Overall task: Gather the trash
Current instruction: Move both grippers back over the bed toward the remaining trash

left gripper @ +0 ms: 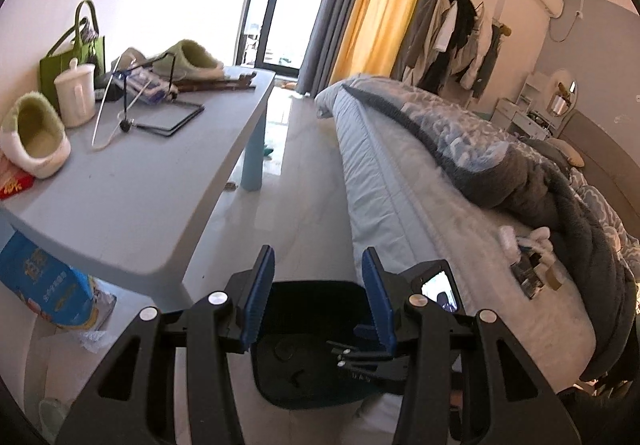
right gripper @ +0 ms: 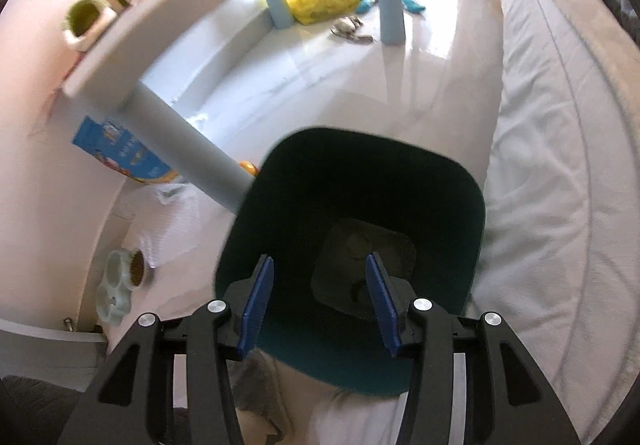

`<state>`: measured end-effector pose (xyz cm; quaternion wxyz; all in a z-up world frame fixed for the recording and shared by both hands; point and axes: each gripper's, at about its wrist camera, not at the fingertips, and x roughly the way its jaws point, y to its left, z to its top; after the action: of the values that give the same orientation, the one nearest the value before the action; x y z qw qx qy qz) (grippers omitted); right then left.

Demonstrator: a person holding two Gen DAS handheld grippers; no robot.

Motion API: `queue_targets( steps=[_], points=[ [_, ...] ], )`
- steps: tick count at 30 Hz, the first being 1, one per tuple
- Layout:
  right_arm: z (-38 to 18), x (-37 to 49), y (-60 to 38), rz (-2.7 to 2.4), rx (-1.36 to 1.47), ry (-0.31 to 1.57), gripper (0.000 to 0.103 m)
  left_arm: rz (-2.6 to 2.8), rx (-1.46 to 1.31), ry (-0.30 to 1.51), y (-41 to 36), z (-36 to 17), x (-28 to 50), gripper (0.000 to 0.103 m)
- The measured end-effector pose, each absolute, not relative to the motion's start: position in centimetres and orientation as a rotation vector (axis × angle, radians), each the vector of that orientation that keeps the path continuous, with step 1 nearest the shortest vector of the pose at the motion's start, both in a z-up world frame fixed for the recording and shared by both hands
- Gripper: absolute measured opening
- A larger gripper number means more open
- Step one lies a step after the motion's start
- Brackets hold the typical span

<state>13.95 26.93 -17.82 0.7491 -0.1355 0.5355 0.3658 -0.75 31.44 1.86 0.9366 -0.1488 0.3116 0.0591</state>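
Two grippers: both hung over the bin, which stood on the floor between the table and the bed.
Right gripper (right gripper: 320, 301): jaws spread, nothing between the pads; it pointed steeply down into the bin's mouth.
Left gripper (left gripper: 318, 297): jaws spread and empty, tilted less steeply, with the bin's far rim showing between its fingers.
Bin (right gripper: 352, 229): dark teal, upright, mouth facing up; long axis vertical. Its near rim lay under the right gripper, its left wall beside the table's near leg (right gripper: 192, 149), its right wall close to the bed's edge (right gripper: 532, 173); whether they touched could not be told.
Bin floor: a grey patch, blurred; whether trash already lay there could not be told.
Step in hand: by my reading, a drop into the bin had been made or a next piece was to be sought.
Doing it well: keep open jaws clear of the rim, lift straight out, then go for loose litter, such as the scraps (right gripper: 352, 31) on the floor by the table's far leg.
Risk: knocking the bin against the leg.
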Motion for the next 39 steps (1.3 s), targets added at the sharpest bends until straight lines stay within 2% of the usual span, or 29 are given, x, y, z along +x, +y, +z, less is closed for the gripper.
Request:
queue_targets(
  steps=[4, 8, 16, 23, 26, 32, 34, 36, 39],
  points=[
    [-15.4, 13.5, 25.9, 0.842, -0.281, 1.115, 0.054, 0.111, -0.312, 0.606, 30.4, 2.9, -0.6, 0.048],
    [-13.5, 13.5, 24.2, 0.854, -0.267, 1.068, 0.055, 0.096, -0.298, 0.585, 28.8, 3.9, -0.2, 0.048],
    [-9.0, 14.0, 19.0, 0.846, -0.244, 0.921, 0.058, 0.074, -0.27, 0.574, 25.7, 4.6, 1.1, 0.056],
    [-7.2, 14.9, 13.9, 0.785, -0.234, 0.855, 0.061, 0.017, -0.259, 0.607, 21.9, 3.9, 3.2, 0.064],
    [-6.7, 15.2, 11.9, 0.756, -0.231, 0.838, 0.061, -0.006, -0.248, 0.605, 20.1, 3.9, 4.0, 0.072],
    [-5.5, 16.6, 6.5, 0.67, -0.202, 0.794, 0.066, -0.045, -0.258, 0.624, 17.4, 3.2, 5.5, 0.078],
    [-5.3, 16.7, 5.0, 0.643, -0.197, 0.78, 0.072, -0.054, -0.26, 0.629, 16.5, 3.1, 6.0, 0.083],
    [-5.0, 17.2, 3.2, 0.614, -0.186, 0.769, 0.073, -0.068, -0.271, 0.636, 15.4, 2.8, 6.6, 0.089],
    [-4.8, 17.9, 0.6, 0.576, -0.168, 0.76, 0.073, -0.102, -0.299, 0.65, 13.7, 2.4, 7.7, 0.091]
  ],
)
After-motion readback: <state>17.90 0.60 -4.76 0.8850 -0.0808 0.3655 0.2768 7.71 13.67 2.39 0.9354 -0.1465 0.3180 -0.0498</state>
